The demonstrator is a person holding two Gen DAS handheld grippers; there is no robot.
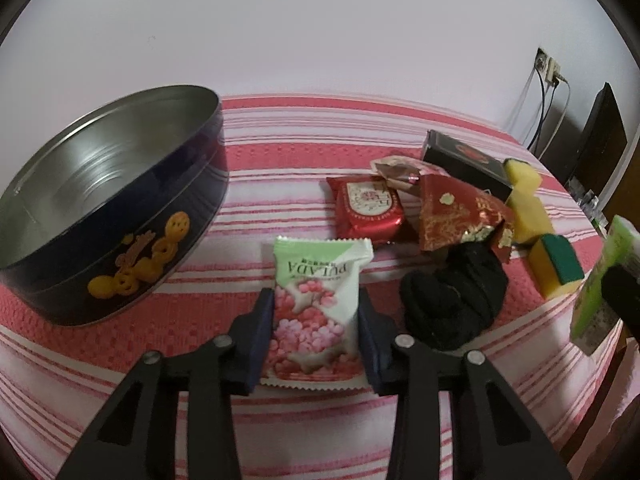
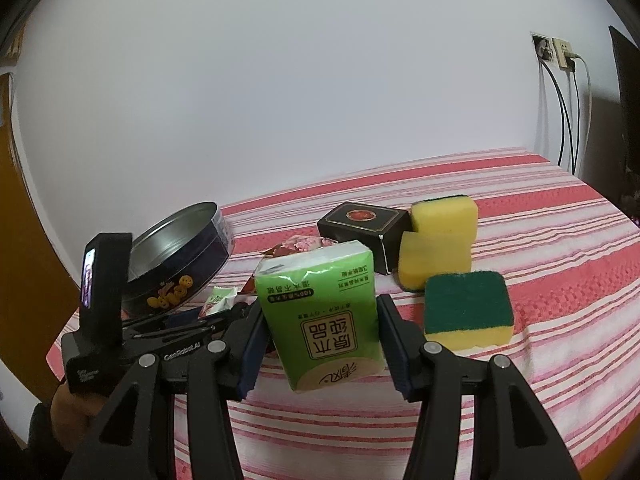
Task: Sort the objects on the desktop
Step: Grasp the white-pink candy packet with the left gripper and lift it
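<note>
My left gripper (image 1: 316,304) is shut on a white-and-green snack packet (image 1: 316,304) with pink flowers, close above the striped cloth. A dark blue round tin (image 1: 120,216) stands open and empty at the left. My right gripper (image 2: 320,320) is shut on a green tissue pack (image 2: 320,312) and holds it above the table; the pack also shows at the right edge of the left wrist view (image 1: 600,280). The left gripper body (image 2: 120,332) shows at the lower left of the right wrist view.
On the red-striped cloth (image 1: 280,152) lie a red snack packet (image 1: 368,208), a red-gold wrapper (image 1: 456,212), a black cloth bundle (image 1: 452,300), a black box (image 2: 368,228), and yellow-green sponges (image 2: 468,312) (image 2: 440,244). Cables and a wall socket (image 2: 560,56) are at the far right.
</note>
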